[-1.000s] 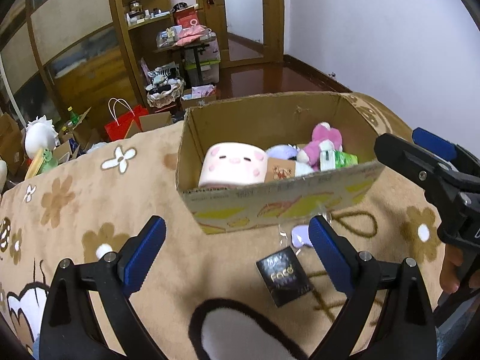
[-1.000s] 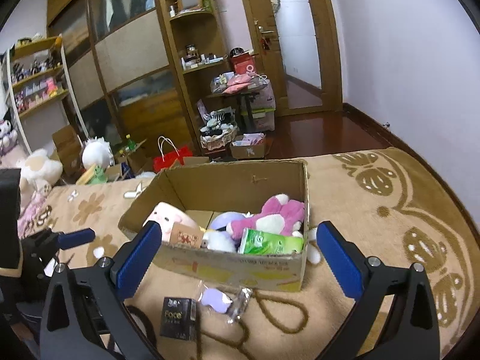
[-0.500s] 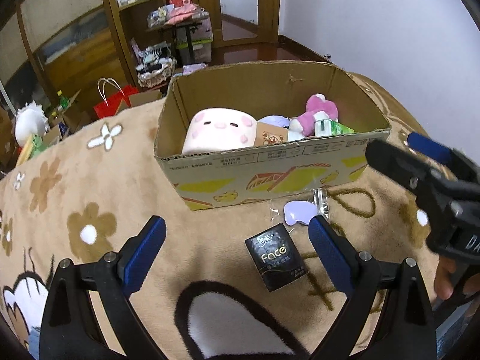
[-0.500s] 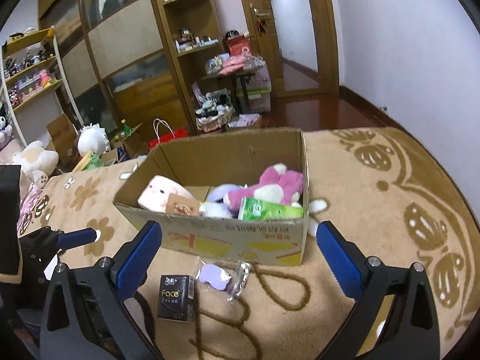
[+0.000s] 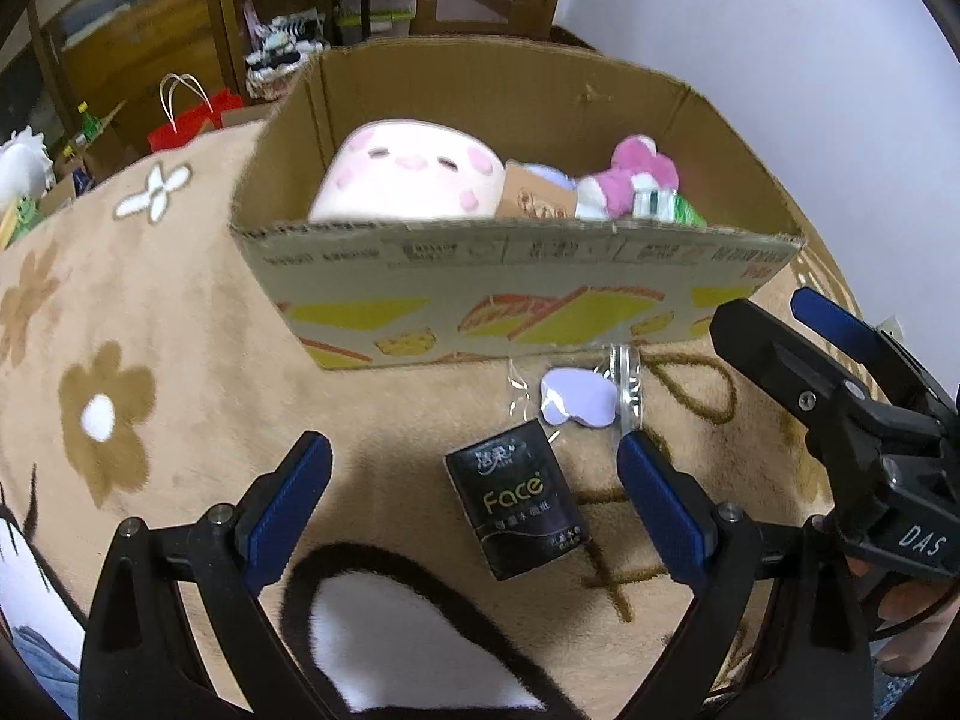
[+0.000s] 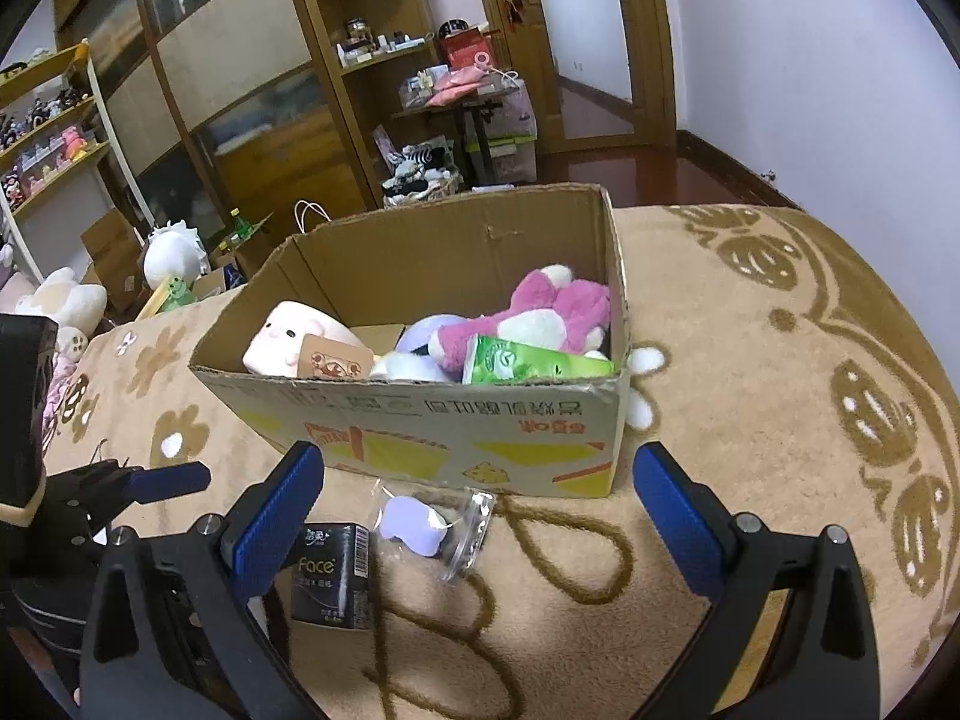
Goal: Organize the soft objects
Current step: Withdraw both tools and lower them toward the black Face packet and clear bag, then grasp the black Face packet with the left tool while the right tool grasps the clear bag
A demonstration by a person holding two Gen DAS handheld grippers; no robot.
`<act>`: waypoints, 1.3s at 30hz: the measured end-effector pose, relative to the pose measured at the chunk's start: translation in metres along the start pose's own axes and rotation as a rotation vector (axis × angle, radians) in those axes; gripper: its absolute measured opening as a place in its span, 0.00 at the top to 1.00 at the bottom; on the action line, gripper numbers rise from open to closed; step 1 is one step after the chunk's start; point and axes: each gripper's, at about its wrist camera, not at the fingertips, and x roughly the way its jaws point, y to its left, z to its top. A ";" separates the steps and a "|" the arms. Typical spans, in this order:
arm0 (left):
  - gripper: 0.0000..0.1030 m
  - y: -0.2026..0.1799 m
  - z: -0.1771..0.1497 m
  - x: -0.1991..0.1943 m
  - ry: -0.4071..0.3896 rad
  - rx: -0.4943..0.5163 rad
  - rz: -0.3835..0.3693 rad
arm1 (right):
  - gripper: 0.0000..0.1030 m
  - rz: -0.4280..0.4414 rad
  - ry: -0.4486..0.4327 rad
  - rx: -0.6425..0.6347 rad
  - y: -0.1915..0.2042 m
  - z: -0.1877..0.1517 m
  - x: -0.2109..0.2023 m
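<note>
A black tissue pack [image 5: 517, 504] marked "Face" lies on the tan blanket, directly below my open left gripper [image 5: 474, 501], whose blue pads stand well apart on either side of it. Just beyond it lies a lilac soft piece in a clear bag [image 5: 579, 399]. Behind both stands the cardboard box [image 5: 522, 294] holding a pink-cheeked white plush [image 5: 408, 177], a pink plush [image 5: 636, 171] and a green tissue pack [image 6: 534, 362]. My right gripper [image 6: 486, 516] is open above the clear bag [image 6: 432, 525] and the tissue pack [image 6: 333, 573], holding nothing.
The tan blanket [image 6: 780, 390] with brown flower and loop patterns spreads around the box. Past its far edge stand wooden shelves [image 6: 360, 78], a red paper bag [image 5: 192, 120], plush toys [image 6: 60, 300] and a small table with clutter. A white wall is on the right.
Both grippers have come down and tilted further toward the blanket. The tissue pack and clear bag now look larger and nearer between the fingers. Jaws stayed wide.
</note>
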 end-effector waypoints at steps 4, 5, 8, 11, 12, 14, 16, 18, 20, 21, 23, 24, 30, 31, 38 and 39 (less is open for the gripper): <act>0.07 -0.003 -0.001 0.010 0.037 0.006 -0.012 | 0.00 0.005 0.032 0.003 -0.001 -0.001 0.010; 0.07 -0.005 -0.002 0.014 0.051 0.011 -0.014 | 0.00 0.005 0.041 0.002 -0.001 -0.002 0.013; 0.07 -0.009 -0.004 0.024 0.102 0.025 -0.006 | 0.00 0.005 0.067 -0.001 -0.002 -0.005 0.021; 0.07 -0.011 -0.007 0.034 0.144 0.036 0.002 | 0.00 0.006 0.096 -0.002 -0.001 -0.009 0.029; 0.07 -0.012 -0.008 0.036 0.155 0.038 0.007 | 0.00 0.006 0.103 -0.003 -0.002 -0.010 0.032; 0.07 -0.013 -0.008 0.040 0.169 0.041 0.018 | 0.00 0.001 0.111 -0.006 -0.001 -0.011 0.035; 0.07 -0.013 -0.009 0.044 0.180 0.041 0.035 | 0.00 0.004 0.115 -0.005 -0.001 -0.013 0.039; 0.07 -0.013 -0.010 0.049 0.190 0.040 0.061 | 0.00 0.008 0.122 -0.003 -0.001 -0.013 0.042; 0.07 -0.010 -0.011 0.053 0.204 0.030 0.069 | 0.00 0.011 0.127 -0.003 -0.001 -0.013 0.046; 0.07 -0.008 -0.011 0.055 0.210 0.022 0.065 | 0.00 0.013 0.131 -0.003 0.000 -0.014 0.048; 0.07 -0.006 -0.012 0.057 0.215 0.002 0.051 | 0.00 0.018 0.137 -0.005 0.000 -0.015 0.051; 0.07 -0.003 -0.011 0.056 0.215 -0.001 0.051 | 0.00 0.019 0.141 -0.006 0.001 -0.016 0.052; 0.09 0.004 -0.009 0.055 0.212 -0.018 0.058 | 0.00 0.054 0.169 0.003 0.007 -0.018 0.060; 0.11 0.008 -0.010 0.056 0.222 -0.022 0.041 | 0.00 0.061 0.171 0.006 0.009 -0.018 0.062; 0.31 0.026 -0.010 0.058 0.248 -0.065 -0.011 | 0.02 0.088 0.217 -0.006 0.022 -0.021 0.077; 0.34 0.029 -0.011 0.059 0.252 -0.068 0.000 | 0.03 0.090 0.225 -0.004 0.023 -0.022 0.079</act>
